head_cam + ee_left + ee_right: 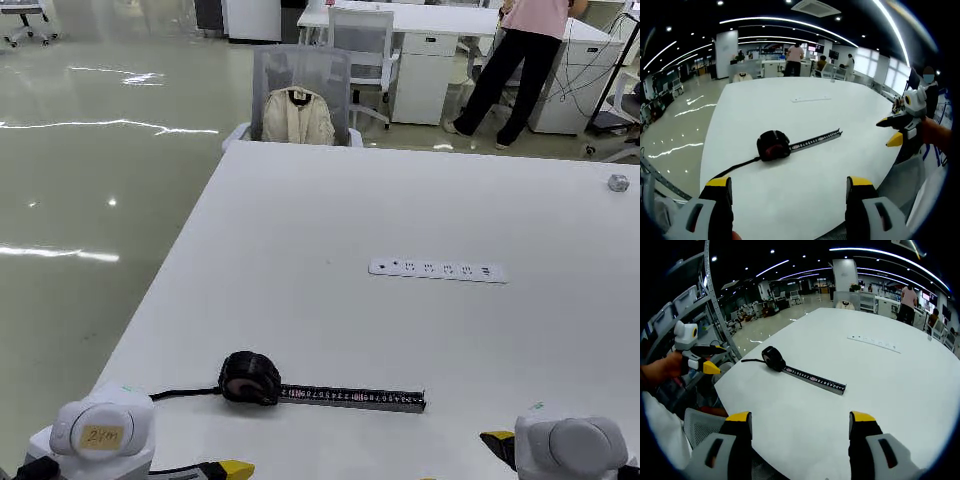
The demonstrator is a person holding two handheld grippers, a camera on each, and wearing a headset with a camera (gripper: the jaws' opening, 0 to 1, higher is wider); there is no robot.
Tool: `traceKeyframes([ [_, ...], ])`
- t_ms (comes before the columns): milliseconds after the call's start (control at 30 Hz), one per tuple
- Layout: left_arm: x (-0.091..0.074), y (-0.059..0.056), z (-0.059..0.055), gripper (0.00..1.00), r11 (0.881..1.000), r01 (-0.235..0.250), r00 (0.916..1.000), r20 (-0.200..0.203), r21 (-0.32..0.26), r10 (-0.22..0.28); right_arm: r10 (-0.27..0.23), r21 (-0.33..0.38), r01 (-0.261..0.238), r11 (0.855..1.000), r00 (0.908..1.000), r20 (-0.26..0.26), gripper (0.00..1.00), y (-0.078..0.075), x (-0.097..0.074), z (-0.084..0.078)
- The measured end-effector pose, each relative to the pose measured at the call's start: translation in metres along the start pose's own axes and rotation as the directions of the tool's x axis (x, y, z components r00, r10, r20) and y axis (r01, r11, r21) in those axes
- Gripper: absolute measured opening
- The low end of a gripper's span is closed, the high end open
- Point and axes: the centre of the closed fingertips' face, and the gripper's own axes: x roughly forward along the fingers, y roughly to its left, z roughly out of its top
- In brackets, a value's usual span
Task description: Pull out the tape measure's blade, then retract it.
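A black tape measure (249, 377) (773, 145) (773, 358) lies on the white table (400, 220), near its front edge. Its blade (352, 398) (816, 139) (815, 380) is pulled out a short way to the right and lies flat. A black strap (184, 393) trails left from the case. My left gripper (789, 200) is open, held back from the table edge, short of the case. My right gripper (800, 432) is open too, off the table edge facing the blade. Neither touches the tape. The left gripper (165, 468) and the right gripper (500, 447) sit at the bottom of the head view.
A white power strip (436, 270) lies mid-table beyond the tape. A small grey object (618, 183) sits at the far right. A grey chair (298, 95) with a jacket stands at the far edge. A person (520, 60) stands by desks behind.
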Motion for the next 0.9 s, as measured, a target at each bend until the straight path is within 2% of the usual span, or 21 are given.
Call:
traceKeyframes([
  [433,-0.015,-0.006,-0.001,0.96,1.000,-0.002,1.0000,0.006,-0.003,0.002,-0.001,0.005,0.001,1.000,1.0000,0.002,0.83,0.013,-0.016,0.002],
  [600,-0.021,-0.008,0.002,0.97,1.000,-0.009,0.9998,0.015,0.001,0.009,-0.004,0.007,0.004,1.000,1.0000,0.001,0.84,0.016,-0.023,-0.002],
  [900,-0.030,-0.009,-0.001,1.00,1.000,-0.022,0.9997,0.012,-0.010,0.022,-0.011,0.012,0.011,1.000,0.9999,-0.005,0.84,0.018,-0.036,-0.008],
])
